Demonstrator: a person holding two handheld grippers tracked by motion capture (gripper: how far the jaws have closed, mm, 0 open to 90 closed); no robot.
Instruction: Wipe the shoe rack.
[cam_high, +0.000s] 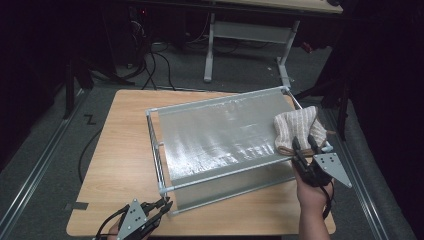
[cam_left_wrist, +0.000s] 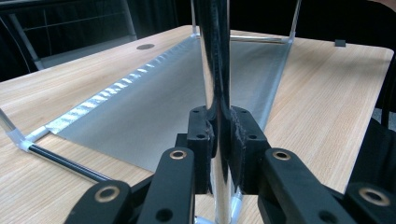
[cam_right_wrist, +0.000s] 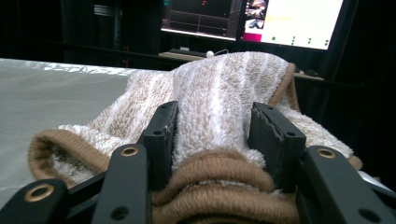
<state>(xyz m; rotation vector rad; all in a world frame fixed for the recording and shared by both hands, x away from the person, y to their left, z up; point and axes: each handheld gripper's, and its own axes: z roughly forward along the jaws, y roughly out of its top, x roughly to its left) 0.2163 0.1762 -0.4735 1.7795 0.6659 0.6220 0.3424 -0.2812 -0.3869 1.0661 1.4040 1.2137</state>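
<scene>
My left gripper (cam_left_wrist: 219, 140) jaws clamp one rack post (cam_left_wrist: 215, 70) | right gripper (cam_right_wrist: 217, 135) jaws hold one towel (cam_right_wrist: 224, 88) between them | rack sheet (cam_high: 220, 135) beyond, one worktop (cam_high: 120, 150).

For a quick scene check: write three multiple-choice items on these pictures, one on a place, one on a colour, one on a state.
1. Where does the towel lie on the rack?
A. right end
B. left end
C. under it

2. What colour is the towel's trim?
A. blue
B. brown
C. green

3. How is the left gripper?
A. open, apart from all
B. shut on the towel
C. shut on the rack's post

A: it sits by the right gripper.
B: brown edging shows.
C: the pads press the post.
</scene>
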